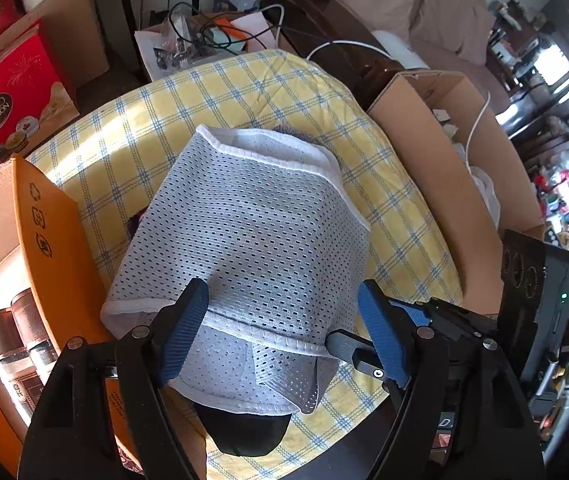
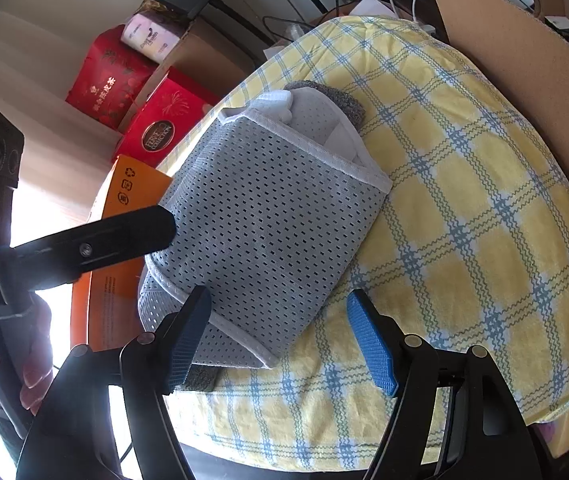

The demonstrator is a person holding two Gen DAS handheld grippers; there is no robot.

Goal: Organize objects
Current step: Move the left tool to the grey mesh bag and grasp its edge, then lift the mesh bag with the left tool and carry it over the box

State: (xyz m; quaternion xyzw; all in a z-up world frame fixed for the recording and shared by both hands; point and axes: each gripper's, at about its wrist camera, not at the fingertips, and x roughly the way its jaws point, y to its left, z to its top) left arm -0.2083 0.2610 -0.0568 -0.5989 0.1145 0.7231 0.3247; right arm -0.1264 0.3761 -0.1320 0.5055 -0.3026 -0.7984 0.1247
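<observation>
The grey mesh organizer [image 1: 244, 236] lay on its side in the middle of the yellow checked cloth [image 1: 396, 208], its open mouth toward twelve o'clock and folded white and grey fabric [image 2: 324, 120] showing inside in the right wrist view. A dark item [image 1: 244, 432] poked out from under its near end at six o'clock.

The left gripper [image 1: 284, 332] stood with its blue pads wide apart over the organizer's near end, gripping nothing. The right gripper [image 2: 280, 344] was likewise spread, its left pad against the organizer's near corner and the other over bare cloth.

The main risk, as I judged it, was the soft mesh: a pinch on one wall alone could collapse it, or tip it so the contents slid out of the open mouth (nothing closed that end). Two tools crowded at the same end could also knock each other.

Room was tight. An orange carton [image 1: 44, 216] pressed close at nine o'clock, and a brown cardboard box [image 1: 424, 152] walled off three o'clock. Free cloth lay mostly toward one and four o'clock.
</observation>
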